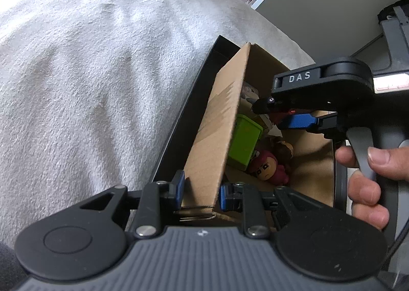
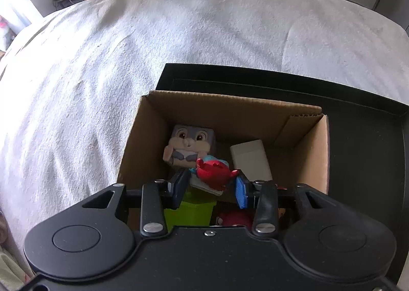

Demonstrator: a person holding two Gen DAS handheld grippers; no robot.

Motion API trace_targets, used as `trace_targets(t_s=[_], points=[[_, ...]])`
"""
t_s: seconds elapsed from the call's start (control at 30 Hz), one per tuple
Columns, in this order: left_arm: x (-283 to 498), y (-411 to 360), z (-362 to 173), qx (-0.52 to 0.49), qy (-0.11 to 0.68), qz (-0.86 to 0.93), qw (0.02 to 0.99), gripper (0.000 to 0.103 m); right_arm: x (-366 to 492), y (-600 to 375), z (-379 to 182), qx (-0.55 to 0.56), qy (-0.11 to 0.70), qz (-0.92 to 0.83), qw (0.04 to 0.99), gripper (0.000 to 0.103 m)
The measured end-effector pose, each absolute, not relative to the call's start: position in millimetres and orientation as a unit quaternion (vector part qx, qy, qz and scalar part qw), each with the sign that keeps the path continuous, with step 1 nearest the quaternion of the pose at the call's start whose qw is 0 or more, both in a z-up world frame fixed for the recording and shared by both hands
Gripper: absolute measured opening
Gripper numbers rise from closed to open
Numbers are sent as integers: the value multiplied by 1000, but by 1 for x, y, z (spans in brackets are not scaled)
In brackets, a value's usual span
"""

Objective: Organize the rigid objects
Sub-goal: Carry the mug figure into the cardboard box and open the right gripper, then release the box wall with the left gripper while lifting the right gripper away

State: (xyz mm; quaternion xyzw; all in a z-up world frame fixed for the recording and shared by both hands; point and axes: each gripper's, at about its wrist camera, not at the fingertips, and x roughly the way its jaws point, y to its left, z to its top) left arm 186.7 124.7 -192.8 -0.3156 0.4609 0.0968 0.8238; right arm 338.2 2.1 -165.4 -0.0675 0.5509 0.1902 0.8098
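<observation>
On the bed, left wrist view: left gripper clamped on cardboard box wall, box sits in black tray, green block and two figures half hidden | right wrist view: right gripper pinching red crab toy over the box, bunny cube, white block inside

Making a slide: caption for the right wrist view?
Right tongs grip a red crab toy over the open cardboard box of toys.

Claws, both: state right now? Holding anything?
Left claw: shut on the cardboard box wall.
Right claw: shut on a red crab toy, over the inside of the box.
</observation>
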Motion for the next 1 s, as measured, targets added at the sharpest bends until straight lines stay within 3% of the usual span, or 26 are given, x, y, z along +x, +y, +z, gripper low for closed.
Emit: trace_targets(t_s=[0.6,1.0], points=[[189,120,-188,-302,466,103,825,24,314,-46,-124,-3,535,206,820,45],[177,108,-142,-265,454,125,842,24,289,-94,-91,36,504,219,835,69]])
